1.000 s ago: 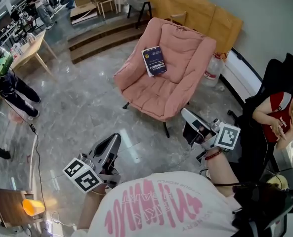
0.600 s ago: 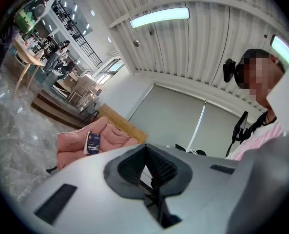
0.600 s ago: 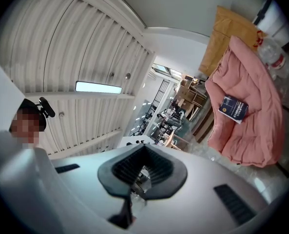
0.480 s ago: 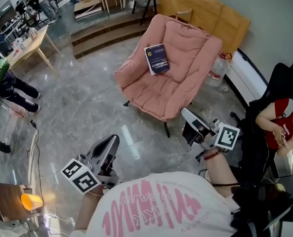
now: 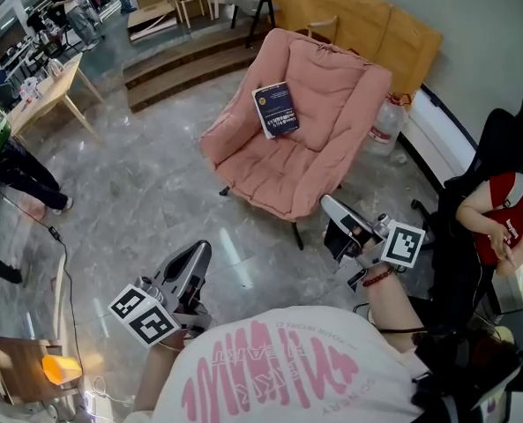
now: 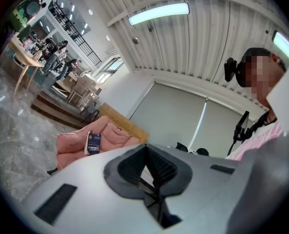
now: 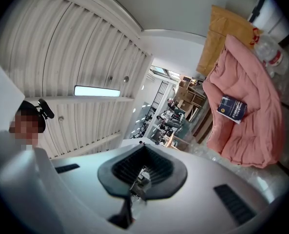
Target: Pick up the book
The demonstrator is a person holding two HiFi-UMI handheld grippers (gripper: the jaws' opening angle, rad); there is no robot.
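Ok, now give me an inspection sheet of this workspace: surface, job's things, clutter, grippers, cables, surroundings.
Surface: grey marble-look floor; pink armchair stands on it.
Job's things: book, dark blue cover, leaning against the armchair's back cushion, untouched.
Clutter: large plastic bottle on the floor beside the armchair.
Grippers: left gripper and right gripper both have fingers together, nothing held, short of the armchair.
Cables: thin dark cable on the floor at the left.
Surroundings: wooden table and steps behind; seated person in red at the right; standing person at the left.
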